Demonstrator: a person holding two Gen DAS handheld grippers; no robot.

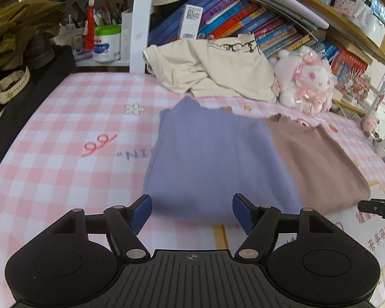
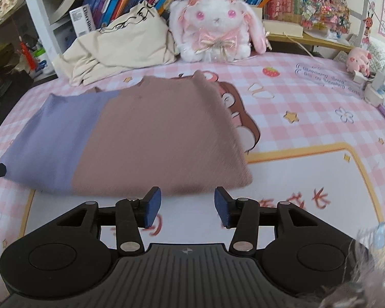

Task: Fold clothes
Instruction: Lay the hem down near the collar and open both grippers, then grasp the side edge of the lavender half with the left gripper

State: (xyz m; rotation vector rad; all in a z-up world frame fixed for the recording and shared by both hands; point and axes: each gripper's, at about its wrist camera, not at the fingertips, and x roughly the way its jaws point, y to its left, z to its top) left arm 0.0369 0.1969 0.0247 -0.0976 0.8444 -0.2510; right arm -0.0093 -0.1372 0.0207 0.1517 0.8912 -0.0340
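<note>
Two-tone knit garment [image 1: 218,159], one half lavender-blue, the other dusty brown, lying folded flat as a rough rectangle on the pink checked bed cover [image 1: 64,133]; a crumpled cream garment [image 1: 213,69] sits heaped behind it, against the books

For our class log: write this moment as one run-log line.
left tool: open, empty | right tool: open, empty | two-tone garment: folded flat on checked cover

The lilac-and-brown garment [image 1: 218,159] is matt, finely ribbed knit cloth. The counter [image 1: 64,128] wears smooth printed checked fabric. The plush rabbit [image 2: 218,23] looks fluffy, with glossy ribbon bows.
</note>
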